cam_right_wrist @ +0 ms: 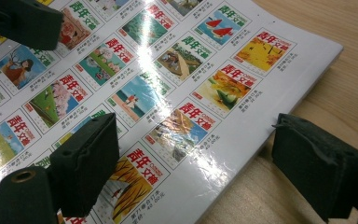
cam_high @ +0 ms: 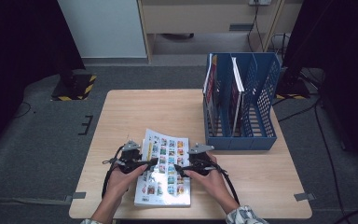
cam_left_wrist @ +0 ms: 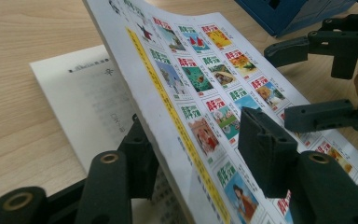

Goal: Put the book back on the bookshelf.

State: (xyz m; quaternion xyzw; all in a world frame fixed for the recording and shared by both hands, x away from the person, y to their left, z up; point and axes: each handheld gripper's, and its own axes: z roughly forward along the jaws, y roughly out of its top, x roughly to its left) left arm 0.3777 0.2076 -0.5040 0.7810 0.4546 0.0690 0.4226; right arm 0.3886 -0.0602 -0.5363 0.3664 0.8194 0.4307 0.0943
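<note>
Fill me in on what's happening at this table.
A person works on a magazine lying on the wooden table with a gripper in each hand. The left gripper has the lifted back cover between its jaws, peeling it up off the pages. The right gripper sits open over the magazine's other edge. A blue file rack with a few magazines in it stands behind.

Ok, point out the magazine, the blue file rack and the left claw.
magazine (cam_high: 165,172): high view, middle of its glossy cover.
blue file rack (cam_high: 265,100): high view, its perforated right wall.
left claw (cam_left_wrist: 193,154): left gripper view, midway between its fingertips, astride the lifted cover.
</note>
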